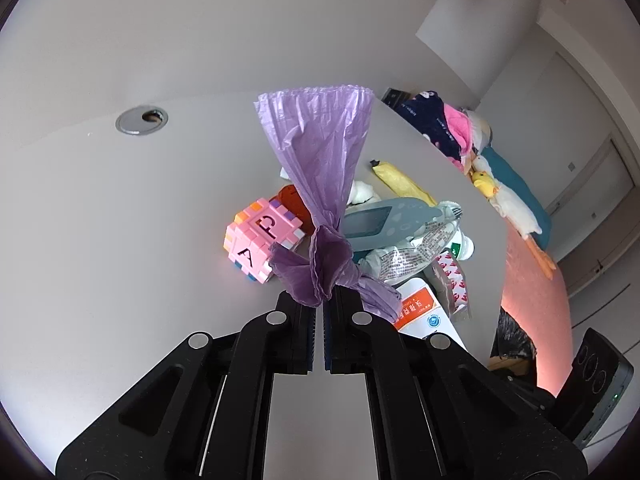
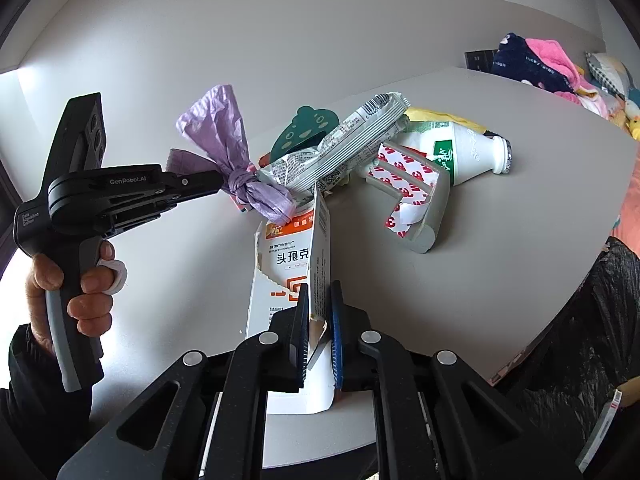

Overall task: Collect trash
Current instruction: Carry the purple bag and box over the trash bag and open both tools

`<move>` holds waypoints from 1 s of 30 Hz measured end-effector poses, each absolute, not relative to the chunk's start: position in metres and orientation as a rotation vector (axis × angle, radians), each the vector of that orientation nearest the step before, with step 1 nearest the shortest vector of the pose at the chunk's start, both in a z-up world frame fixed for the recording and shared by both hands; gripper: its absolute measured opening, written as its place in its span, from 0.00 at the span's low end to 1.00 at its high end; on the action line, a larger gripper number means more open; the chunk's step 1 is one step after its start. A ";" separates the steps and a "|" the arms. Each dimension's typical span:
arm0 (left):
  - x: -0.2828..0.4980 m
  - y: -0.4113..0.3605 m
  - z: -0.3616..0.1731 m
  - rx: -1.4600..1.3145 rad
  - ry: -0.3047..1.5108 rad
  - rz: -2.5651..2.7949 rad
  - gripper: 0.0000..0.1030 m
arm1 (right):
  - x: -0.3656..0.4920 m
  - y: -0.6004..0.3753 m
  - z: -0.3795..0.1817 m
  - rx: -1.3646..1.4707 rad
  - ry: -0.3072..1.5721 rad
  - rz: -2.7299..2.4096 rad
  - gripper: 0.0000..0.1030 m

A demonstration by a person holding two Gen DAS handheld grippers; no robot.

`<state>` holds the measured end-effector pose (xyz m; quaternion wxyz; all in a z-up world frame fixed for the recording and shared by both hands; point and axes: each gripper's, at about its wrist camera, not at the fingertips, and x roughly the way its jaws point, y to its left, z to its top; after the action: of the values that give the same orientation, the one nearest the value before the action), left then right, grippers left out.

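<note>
Purple film fills your left wrist view: the knotted purple bag point(image 1: 320, 216) is pinched at its knot by your left gripper point(image 1: 320, 304), whose tongs are clamped together on the plastic, while the loose end fans upward over the white table point(image 1: 120, 220); it looks feather-light and limp, so I judge the knot the only firm place to hold it; behind it lie a pink letter cube point(image 1: 260, 240), a grey wrapper point(image 1: 412, 248) and a white bottle point(image 1: 464, 246). From your right wrist view, your right gripper point(image 2: 320, 320) is closed on the edge of an opened medicine box point(image 2: 288, 280), which rests partly on the table; thin card like this should be light but easily crushed, so grip near a folded corner; a black trash bag point(image 2: 592, 320) waits at the table's right edge.
</note>
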<state>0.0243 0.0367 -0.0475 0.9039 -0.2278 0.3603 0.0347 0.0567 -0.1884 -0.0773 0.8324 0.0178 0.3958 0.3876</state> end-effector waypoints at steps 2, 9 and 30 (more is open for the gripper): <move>0.022 0.032 -0.040 -0.444 0.726 0.066 0.01 | 0.054 -0.192 -0.073 0.046 0.830 0.815 0.10; 0.008 0.019 -0.019 -0.388 0.666 0.032 0.01 | 0.050 -0.206 -0.053 0.082 0.773 0.786 0.10; -0.011 -0.040 0.039 -0.228 0.550 -0.114 0.01 | 0.026 -0.261 -0.013 0.159 0.627 0.676 0.10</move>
<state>-0.0109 -0.0405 0.0385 0.9545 -0.1124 0.2706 -0.0561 0.0257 -0.2605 -0.0134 0.8926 0.0765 0.3021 0.3259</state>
